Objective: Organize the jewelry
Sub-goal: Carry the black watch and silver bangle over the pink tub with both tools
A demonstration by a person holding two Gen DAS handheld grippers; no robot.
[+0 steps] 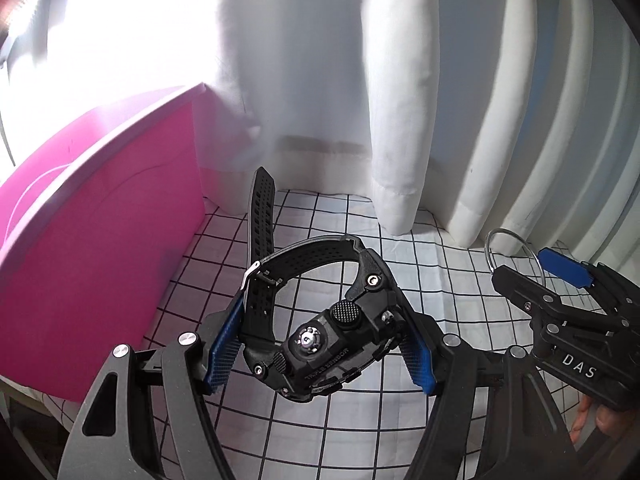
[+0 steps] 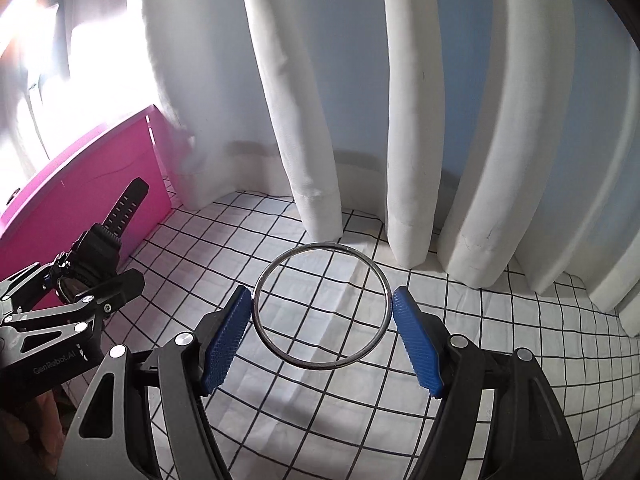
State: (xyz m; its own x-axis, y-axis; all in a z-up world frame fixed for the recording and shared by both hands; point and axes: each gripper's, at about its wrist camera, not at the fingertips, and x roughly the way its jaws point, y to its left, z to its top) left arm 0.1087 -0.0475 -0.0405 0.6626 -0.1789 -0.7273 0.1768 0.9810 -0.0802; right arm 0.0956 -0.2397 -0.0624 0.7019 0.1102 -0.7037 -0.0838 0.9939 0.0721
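Left wrist view. The left gripper (image 1: 320,340) is clenched on a black wristwatch (image 1: 320,344): its blue pads (image 1: 224,344) press the watch case from both sides, and the watch hangs clear above the checked cloth (image 1: 360,420). The dial is turned away from the lens; only the case side with its buttons and part of an inscription shows, too small to read with certainty. One strap loops round to the buckle, and the free strap end (image 1: 262,208) stands upward. A pink box (image 1: 100,240) stands at left, its top washed out by glare from the window. White curtains (image 1: 400,120) hang behind. At right the right gripper (image 1: 540,276) enters, cut off by the frame edge; only part of a metal ring (image 1: 490,248) shows behind its finger. Fingertips of a hand (image 1: 588,416) show at lower right.

Right wrist view. The right gripper (image 2: 322,316) is grasping the thin metal ring (image 2: 320,366), a bangle held across its width between both blue pads (image 2: 224,344), lifted above the checked cloth (image 2: 520,360). At left the left gripper (image 2: 72,292) carries the wristwatch (image 2: 100,248), largely masked by its own linkage; its strap end overlaps the pink box (image 2: 80,184). The curtains (image 2: 312,120) touch the cloth behind.
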